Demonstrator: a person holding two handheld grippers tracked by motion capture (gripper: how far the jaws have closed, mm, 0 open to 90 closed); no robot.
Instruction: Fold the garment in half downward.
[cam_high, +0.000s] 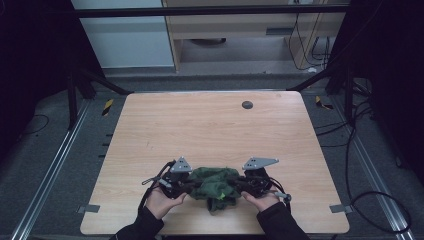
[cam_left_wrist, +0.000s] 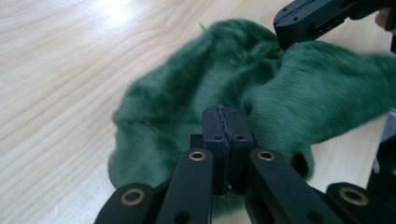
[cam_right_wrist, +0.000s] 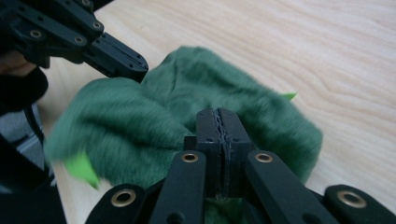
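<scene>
Green cloth (cam_high: 216, 184), fuzzy and bunched into a heap, lies on the table (cam_high: 210, 130) at about six o'clock, near the edge closest to the person. Left gripper (cam_high: 192, 185) meets the heap from nine o'clock and right gripper (cam_high: 239, 185) from three o'clock, so the cloth sits between them. In the left gripper view the jaws are pressed together, with the cloth (cam_left_wrist: 196, 98) pinched at their tips and spreading beyond them; the right gripper (cam_left_wrist: 322, 18) shows at one o'clock, touching the far fold. In the right gripper view the jaws are likewise closed tight on the cloth (cam_right_wrist: 187, 112), and the left gripper (cam_right_wrist: 84, 37) reaches in from eleven o'clock onto the pile. A small bright green tag (cam_right_wrist: 83, 169) pokes out at seven o'clock there, though the blur makes its shape uncertain. A dark round spot (cam_high: 247, 105) marks the table at twelve o'clock, well apart from the cloth.
</scene>
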